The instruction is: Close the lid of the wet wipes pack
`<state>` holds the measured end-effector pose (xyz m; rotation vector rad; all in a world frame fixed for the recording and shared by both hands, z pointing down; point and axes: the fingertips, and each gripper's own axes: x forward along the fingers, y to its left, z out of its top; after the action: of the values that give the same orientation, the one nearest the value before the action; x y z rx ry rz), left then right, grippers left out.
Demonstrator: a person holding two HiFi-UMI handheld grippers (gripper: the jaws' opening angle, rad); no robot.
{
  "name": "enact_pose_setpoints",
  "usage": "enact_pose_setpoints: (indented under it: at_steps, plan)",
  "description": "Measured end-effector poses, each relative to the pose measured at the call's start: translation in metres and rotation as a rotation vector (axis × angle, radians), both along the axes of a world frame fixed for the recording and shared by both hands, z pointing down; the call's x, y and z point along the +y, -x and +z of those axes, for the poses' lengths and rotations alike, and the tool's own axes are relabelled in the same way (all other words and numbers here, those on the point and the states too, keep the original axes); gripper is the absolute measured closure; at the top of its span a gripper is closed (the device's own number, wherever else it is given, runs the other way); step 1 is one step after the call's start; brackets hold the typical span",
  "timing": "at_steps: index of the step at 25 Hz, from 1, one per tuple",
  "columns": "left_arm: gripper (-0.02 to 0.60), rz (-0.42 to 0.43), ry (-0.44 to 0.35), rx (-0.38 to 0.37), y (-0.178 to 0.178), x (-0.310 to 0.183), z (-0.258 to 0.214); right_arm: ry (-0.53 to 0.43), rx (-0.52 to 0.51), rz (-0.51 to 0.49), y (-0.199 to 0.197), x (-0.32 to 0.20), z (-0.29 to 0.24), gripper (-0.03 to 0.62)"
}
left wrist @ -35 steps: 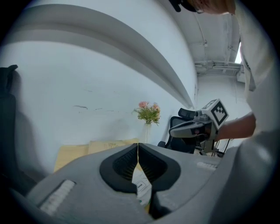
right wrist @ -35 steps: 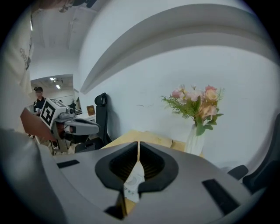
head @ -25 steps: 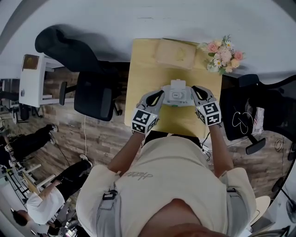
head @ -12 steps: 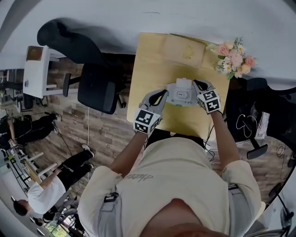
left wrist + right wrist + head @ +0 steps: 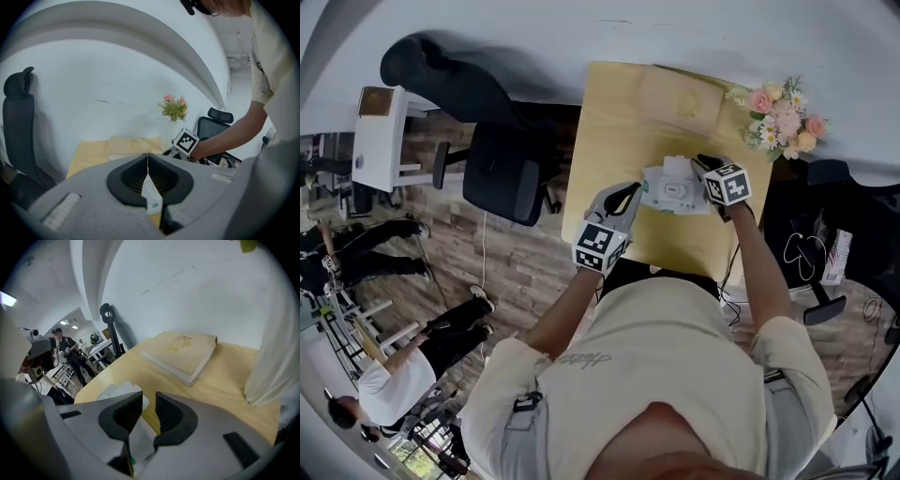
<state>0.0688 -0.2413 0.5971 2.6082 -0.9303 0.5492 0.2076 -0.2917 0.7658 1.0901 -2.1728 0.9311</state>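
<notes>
The person wears a cream short-sleeved T-shirt (image 5: 675, 366) with small dark script on the chest and grey shoulder straps (image 5: 517, 433) with black buckles. The left gripper (image 5: 632, 192) and right gripper (image 5: 703, 166) are grey with ribbed black pads (image 5: 161, 180), each carrying a black-and-white marker cube (image 5: 600, 246).

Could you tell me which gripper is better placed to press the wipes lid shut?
Probably the right gripper: it sits beside the raised lid. The left gripper rests at the left end of the wet wipes pack.
</notes>
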Motion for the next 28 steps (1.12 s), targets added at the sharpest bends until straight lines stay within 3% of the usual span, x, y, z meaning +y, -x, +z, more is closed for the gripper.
enact_pose_setpoints:
  at_steps: [6, 9, 20, 28]
  plan:
    - [0.563, -0.024, -0.004, 0.006, 0.008, 0.002, -0.003, 0.153, -0.104, -0.031, 0.012, 0.004, 0.014, 0.525]
    - [0.563, -0.034, -0.012, 0.012, 0.012, 0.003, -0.006, 0.179, -0.118, -0.048, 0.014, 0.003, 0.009, 0.525]
    - [0.563, -0.055, -0.055, 0.05, 0.017, 0.009, -0.02, 0.014, -0.029, -0.083, 0.013, 0.008, -0.023, 0.559]
    - [0.563, -0.069, -0.079, 0.074, 0.028, 0.026, -0.031, -0.038, -0.005, -0.107, 0.02, 0.034, -0.044, 0.56]
